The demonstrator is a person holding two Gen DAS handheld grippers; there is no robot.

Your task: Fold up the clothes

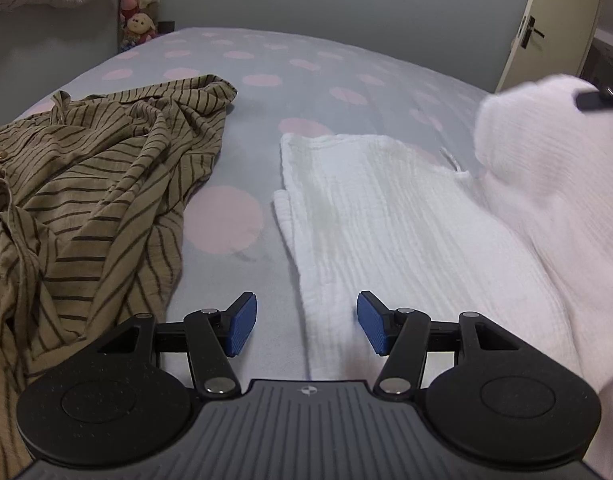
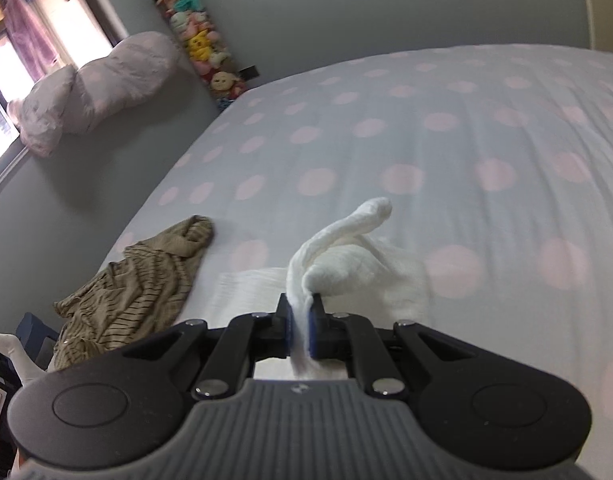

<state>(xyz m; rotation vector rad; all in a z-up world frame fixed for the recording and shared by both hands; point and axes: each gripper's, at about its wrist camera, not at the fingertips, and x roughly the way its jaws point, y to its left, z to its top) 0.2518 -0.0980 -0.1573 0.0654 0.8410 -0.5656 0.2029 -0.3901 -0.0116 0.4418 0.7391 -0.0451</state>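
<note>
A white crinkled garment (image 1: 386, 208) lies on the bed, its left part flat and its right side lifted into a blurred hump. My left gripper (image 1: 306, 324) hovers open over the garment's near left edge, nothing between its blue pads (image 1: 242, 326). In the right wrist view my right gripper (image 2: 300, 320) is shut on a bunched fold of the white garment (image 2: 346, 256), which rises in front of it above the bed. The right gripper's dark tip (image 1: 598, 98) shows at the far right of the left wrist view. A crumpled tan striped garment (image 1: 86, 196) (image 2: 142, 284) lies to the left.
The bed sheet (image 1: 306, 72) (image 2: 446, 128) is pale blue with pink dots and open beyond the clothes. A pink pillow (image 2: 98, 88) rests by the window wall. A column of plush toys (image 2: 198, 40) (image 1: 140, 4) stands at the bed's far corner. A door (image 1: 546, 28) is at right.
</note>
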